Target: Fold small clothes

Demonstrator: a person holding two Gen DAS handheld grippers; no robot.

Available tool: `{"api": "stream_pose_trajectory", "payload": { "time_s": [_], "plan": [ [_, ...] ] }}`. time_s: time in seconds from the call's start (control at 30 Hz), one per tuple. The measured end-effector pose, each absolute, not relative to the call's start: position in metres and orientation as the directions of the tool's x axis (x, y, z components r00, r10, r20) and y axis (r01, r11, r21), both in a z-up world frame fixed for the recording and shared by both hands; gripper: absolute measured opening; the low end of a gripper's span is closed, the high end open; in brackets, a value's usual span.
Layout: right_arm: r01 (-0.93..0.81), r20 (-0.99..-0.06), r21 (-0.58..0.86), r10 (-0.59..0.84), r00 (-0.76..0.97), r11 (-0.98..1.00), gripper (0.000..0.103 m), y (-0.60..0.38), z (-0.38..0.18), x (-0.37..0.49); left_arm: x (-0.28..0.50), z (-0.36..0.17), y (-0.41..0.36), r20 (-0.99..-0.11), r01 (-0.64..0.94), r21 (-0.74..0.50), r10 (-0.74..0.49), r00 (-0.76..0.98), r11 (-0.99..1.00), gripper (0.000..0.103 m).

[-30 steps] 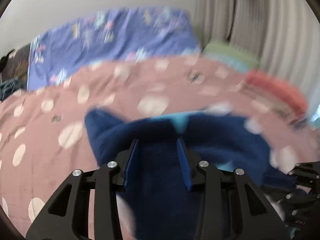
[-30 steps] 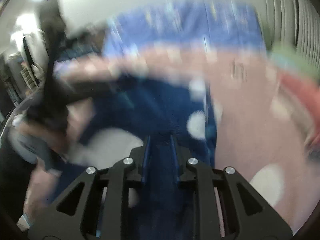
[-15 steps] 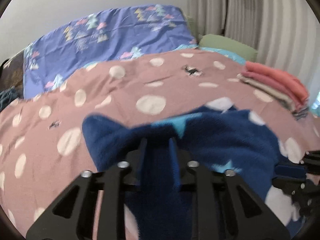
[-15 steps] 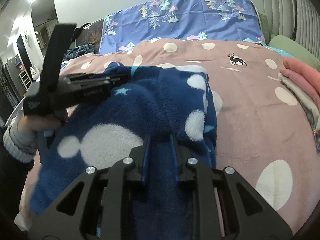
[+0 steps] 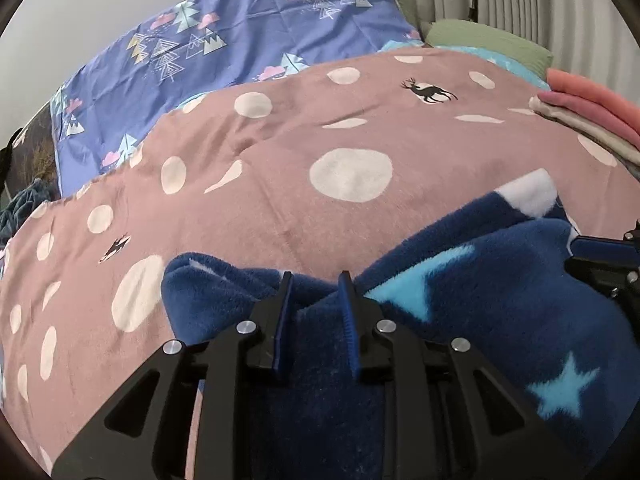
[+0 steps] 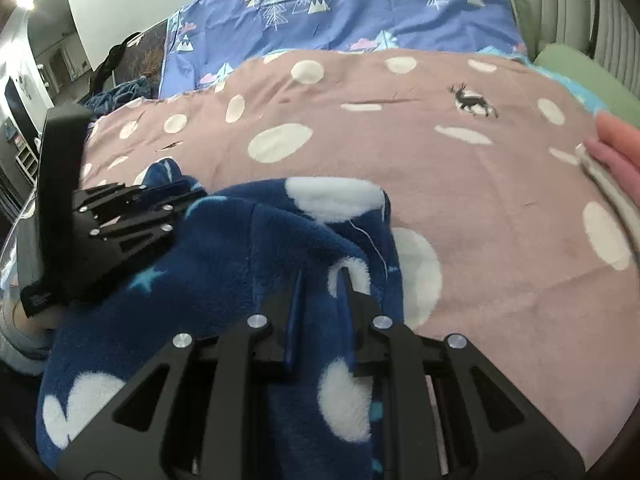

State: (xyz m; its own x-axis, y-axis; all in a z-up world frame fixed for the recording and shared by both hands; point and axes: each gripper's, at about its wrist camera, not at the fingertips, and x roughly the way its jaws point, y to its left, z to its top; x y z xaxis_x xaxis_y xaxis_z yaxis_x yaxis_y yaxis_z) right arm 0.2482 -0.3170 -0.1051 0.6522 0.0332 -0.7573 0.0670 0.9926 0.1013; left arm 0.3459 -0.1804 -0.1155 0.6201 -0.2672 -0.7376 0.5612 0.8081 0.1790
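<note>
- Navy fleece garment point(image 5: 500, 320), white spots and light blue stars, is lying bunched at the near edge of the pink spotted blanket point(image 5: 320, 208) covering the bed.
- Left gripper point(image 5: 316, 284) is pinching a ridge of the fleece; its jaws are opening slightly, nearly together, fabric between the pads.
- Right gripper point(image 6: 320, 276) is clamping another fold of the same garment, jaws almost closed on the cloth.
- Both claws are sitting side by side, near each other, pointing downward toward the bed.
- Folded stack of pink and beige clothes point(image 5: 592, 116) is resting at the blanket's right edge.
- Blue tree-print sheet point(image 5: 248, 40) is showing at the far edge.
</note>
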Motion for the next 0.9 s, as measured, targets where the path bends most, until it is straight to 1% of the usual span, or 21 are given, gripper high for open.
{"api": "stream_pose_trajectory", "payload": {
  "time_s": [0.1, 0.17, 0.2, 0.23, 0.27, 0.3, 0.33, 0.4, 0.47, 0.5, 0.53, 0.57, 0.6, 0.63, 0.67, 0.73, 0.8, 0.87, 0.9],
  "plan": [
    [0.066, -0.758, 0.081, 0.019, 0.652, 0.995, 0.016, -0.314, -0.104, 0.248, 0.34, -0.113, -0.176, -0.71, 0.542, 0.182, -0.272, 0.65, 0.82, 0.024],
    [0.054, -0.75, 0.076, 0.022, 0.661, 0.996, 0.017, -0.315, -0.101, 0.244, 0.329, -0.101, -0.173, -0.686, 0.544, 0.203, -0.278, 0.672, 0.814, 0.026],
    [0.042, -0.74, 0.072, 0.025, 0.672, 0.997, 0.017, -0.315, -0.095, 0.24, 0.322, -0.095, -0.171, -0.679, 0.549, 0.206, -0.286, 0.676, 0.81, 0.029],
    [0.042, -0.733, 0.064, 0.018, 0.68, 0.997, 0.018, -0.315, -0.089, 0.234, 0.311, -0.085, -0.167, -0.672, 0.56, 0.195, -0.306, 0.674, 0.805, 0.034],
    [0.059, -0.719, 0.055, -0.001, 0.695, 0.997, 0.021, -0.315, -0.077, 0.22, 0.3, -0.073, -0.161, -0.662, 0.575, 0.177, -0.335, 0.67, 0.799, 0.039],
    [0.071, -0.704, 0.059, -0.009, 0.71, 0.996, 0.025, -0.313, -0.068, 0.21, 0.284, -0.06, -0.154, -0.652, 0.598, 0.153, -0.374, 0.66, 0.787, 0.047],
    [0.067, -0.677, 0.088, 0.011, 0.736, 0.994, 0.03, -0.312, -0.056, 0.19, 0.273, -0.053, -0.151, -0.644, 0.619, 0.14, -0.404, 0.65, 0.773, 0.048],
    [0.026, -0.646, 0.151, 0.079, 0.759, 0.988, 0.029, -0.308, -0.043, 0.157, 0.24, -0.04, -0.143, -0.63, 0.679, 0.111, -0.477, 0.613, 0.726, 0.048],
    [0.032, -0.645, 0.16, 0.08, 0.76, 0.987, 0.03, -0.301, -0.043, 0.13, 0.215, -0.042, -0.142, -0.644, 0.735, 0.07, -0.532, 0.55, 0.674, 0.048],
    [0.044, -0.669, 0.165, 0.079, 0.739, 0.985, 0.03, -0.298, -0.055, 0.12, 0.204, -0.055, -0.146, -0.678, 0.763, 0.057, -0.536, 0.503, 0.644, 0.048],
    [0.055, -0.697, 0.181, 0.089, 0.711, 0.982, 0.03, -0.297, -0.072, 0.117, 0.197, -0.072, -0.15, -0.69, 0.76, 0.087, -0.51, 0.513, 0.645, 0.048],
    [0.061, -0.71, 0.185, 0.09, 0.698, 0.981, 0.03, -0.296, -0.086, 0.118, 0.192, -0.088, -0.154, -0.687, 0.756, 0.125, -0.493, 0.533, 0.643, 0.048],
    [0.066, -0.698, 0.144, 0.054, 0.714, 0.987, 0.029, -0.293, -0.099, 0.119, 0.192, -0.098, -0.158, -0.669, 0.746, 0.13, -0.498, 0.552, 0.653, 0.048],
    [0.064, -0.686, 0.107, 0.027, 0.728, 0.992, 0.029, -0.29, -0.102, 0.12, 0.196, -0.098, -0.159, -0.671, 0.739, 0.102, -0.502, 0.545, 0.666, 0.047],
    [0.068, -0.687, 0.113, 0.028, 0.726, 0.991, 0.029, -0.291, -0.1, 0.122, 0.201, -0.096, -0.161, -0.678, 0.729, 0.069, -0.504, 0.535, 0.681, 0.047],
    [0.084, -0.708, 0.193, 0.079, 0.702, 0.978, 0.029, -0.302, -0.095, 0.125, 0.202, -0.095, -0.166, -0.684, 0.726, 0.087, -0.489, 0.541, 0.682, 0.047],
    [0.065, -0.692, 0.245, 0.127, 0.711, 0.967, 0.03, -0.31, -0.09, 0.117, 0.197, -0.095, -0.163, -0.682, 0.722, 0.102, -0.481, 0.552, 0.684, 0.047],
    [0.071, -0.667, 0.297, 0.154, 0.729, 0.952, 0.034, -0.316, -0.082, 0.098, 0.194, -0.094, -0.159, -0.673, 0.714, 0.113, -0.475, 0.566, 0.691, 0.047],
    [0.1, -0.653, 0.326, 0.147, 0.743, 0.94, 0.052, -0.32, -0.077, 0.082, 0.193, -0.095, -0.157, -0.667, 0.707, 0.113, -0.474, 0.574, 0.698, 0.047]
  ]
}}
